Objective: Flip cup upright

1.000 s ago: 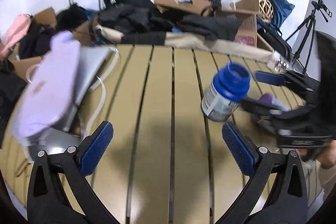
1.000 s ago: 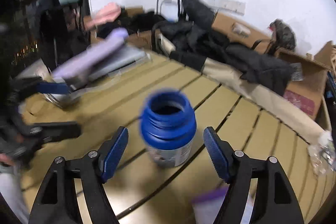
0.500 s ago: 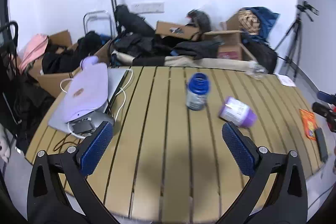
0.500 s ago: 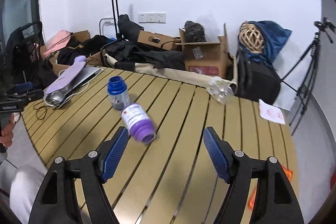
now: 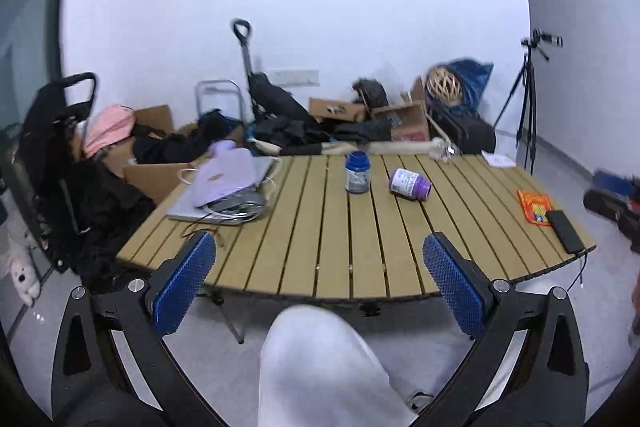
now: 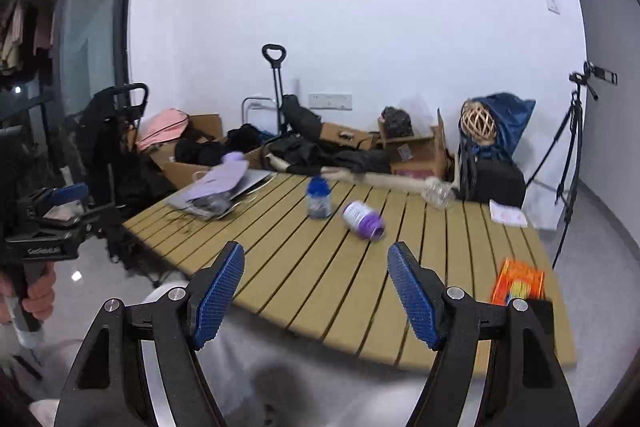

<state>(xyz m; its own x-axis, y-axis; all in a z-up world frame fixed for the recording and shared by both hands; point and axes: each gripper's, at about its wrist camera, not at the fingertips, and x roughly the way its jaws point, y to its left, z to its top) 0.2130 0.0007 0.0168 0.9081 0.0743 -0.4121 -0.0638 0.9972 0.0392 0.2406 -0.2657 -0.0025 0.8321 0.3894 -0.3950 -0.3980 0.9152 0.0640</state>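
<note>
Although the blue plastic cup with the white label (image 5: 357, 173) now stands upright on the slatted tan wooden table (image 5: 360, 251), mouth up, the purple plastic cup with the white label (image 5: 410, 184) lies on its side just to the right of the blue cup, its mouth turned toward the right edge of the table. Judgement: if the task covers one cup, it appears complete; if both, the purple cup remains to be righted.

The left gripper (image 5: 320, 283) is held off the near edge of the table, well apart from the blue cup, its blue-padded jaws spread wide and holding nothing. The right gripper (image 6: 316, 293) is likewise back from the near edge, jaws wide apart and empty.

To the left of the blue cup lie a lilac pouch (image 5: 226, 175) on a silver laptop (image 5: 188, 209); far to its right, near the table corner, an orange packet (image 5: 534, 206) and a black phone (image 5: 565, 231).

Compared with a second ago, when the blue cup was tilted in the air close between the right gripper's jaws, both grippers have withdrawn far from the table and the blue cup stands released.
</note>
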